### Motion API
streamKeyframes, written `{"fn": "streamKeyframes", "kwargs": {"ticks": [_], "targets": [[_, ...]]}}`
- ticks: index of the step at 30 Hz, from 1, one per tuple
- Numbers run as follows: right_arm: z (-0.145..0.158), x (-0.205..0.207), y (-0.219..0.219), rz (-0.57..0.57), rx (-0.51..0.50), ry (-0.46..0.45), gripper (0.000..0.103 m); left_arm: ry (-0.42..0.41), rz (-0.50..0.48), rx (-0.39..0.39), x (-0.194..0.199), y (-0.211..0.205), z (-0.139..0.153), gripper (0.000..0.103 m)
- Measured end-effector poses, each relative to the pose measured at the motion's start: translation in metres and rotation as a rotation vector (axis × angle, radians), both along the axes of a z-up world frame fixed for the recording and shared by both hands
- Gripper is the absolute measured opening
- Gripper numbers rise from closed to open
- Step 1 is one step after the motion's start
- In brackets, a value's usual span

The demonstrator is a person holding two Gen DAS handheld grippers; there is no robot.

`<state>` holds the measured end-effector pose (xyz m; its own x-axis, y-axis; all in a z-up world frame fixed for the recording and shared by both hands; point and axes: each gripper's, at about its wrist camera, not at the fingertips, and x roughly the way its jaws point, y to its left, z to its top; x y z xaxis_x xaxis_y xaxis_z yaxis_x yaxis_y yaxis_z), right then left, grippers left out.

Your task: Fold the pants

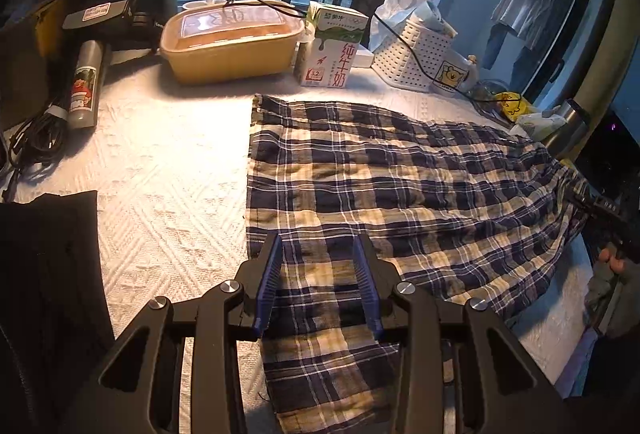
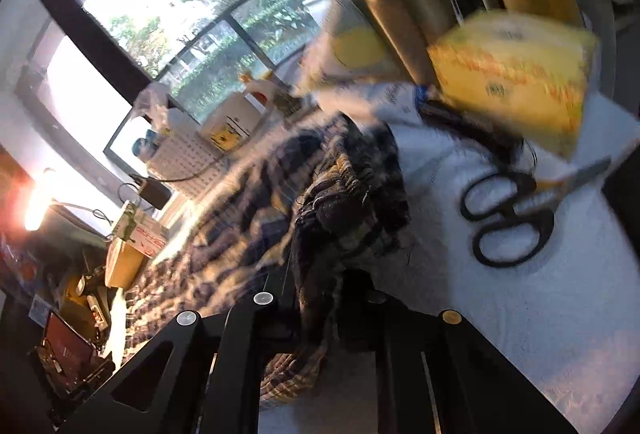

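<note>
Pants (image 1: 384, 186), in navy and cream plaid, lie spread across a white textured cloth (image 1: 168, 186) on a table, with one end running off toward the right edge. They look laid out flat so they can be folded, though wrinkles cross the middle.

Left gripper (image 1: 320, 282) hovers low over the near part of the pants, its two blue-padded fingers (image 1: 270, 282) wide apart with plaid fabric visible between them. It holds nothing; whether the pads touch the cloth is hard to tell. It seems placed to pin or pick up the near edge.

Right gripper (image 2: 320, 298), seen in its own blurred, tilted view, has a bunch of plaid fabric gathered between its fingers, so it appears clamped on the far end of the pants. In the left view that end looks lifted and pulled taut at the right edge of the table. This is likely the start of a fold, carrying one end over the other.

Clutter rings the work area: a tan container (image 1: 232, 46) and a milk carton (image 1: 336, 50) stand behind the pants, a white basket (image 1: 416, 54) sits beside the carton, and black scissors (image 2: 508, 218) lie on the cloth just beside the bunched end, with a yellow box (image 2: 516, 74) beyond them.
</note>
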<state>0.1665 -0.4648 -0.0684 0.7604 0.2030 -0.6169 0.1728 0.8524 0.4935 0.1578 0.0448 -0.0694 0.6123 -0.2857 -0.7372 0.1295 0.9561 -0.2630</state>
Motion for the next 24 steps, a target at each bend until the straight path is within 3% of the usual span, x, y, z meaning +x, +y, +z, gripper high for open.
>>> {"fn": "streamKeyframes", "kwargs": {"ticks": [10, 13, 17, 24], "targets": [[0.07, 0.0, 0.065, 0.104, -0.147, -0.141, 0.012, -0.03, -0.012, -0.03, -0.007, 0.008, 0.001, 0.036], [0.081, 0.003, 0.089, 0.155, -0.168, -0.167, 0.012, -0.054, -0.005, 0.04, -0.011, 0.007, 0.004, 0.036], [0.083, 0.011, 0.128, 0.227, -0.185, -0.174, 0.012, -0.108, -0.005, 0.094, -0.018, 0.016, 0.015, 0.036], [0.067, 0.021, 0.214, 0.39, -0.235, -0.137, 0.012, -0.142, 0.046, 0.094, -0.028, 0.051, 0.022, 0.036]]}}
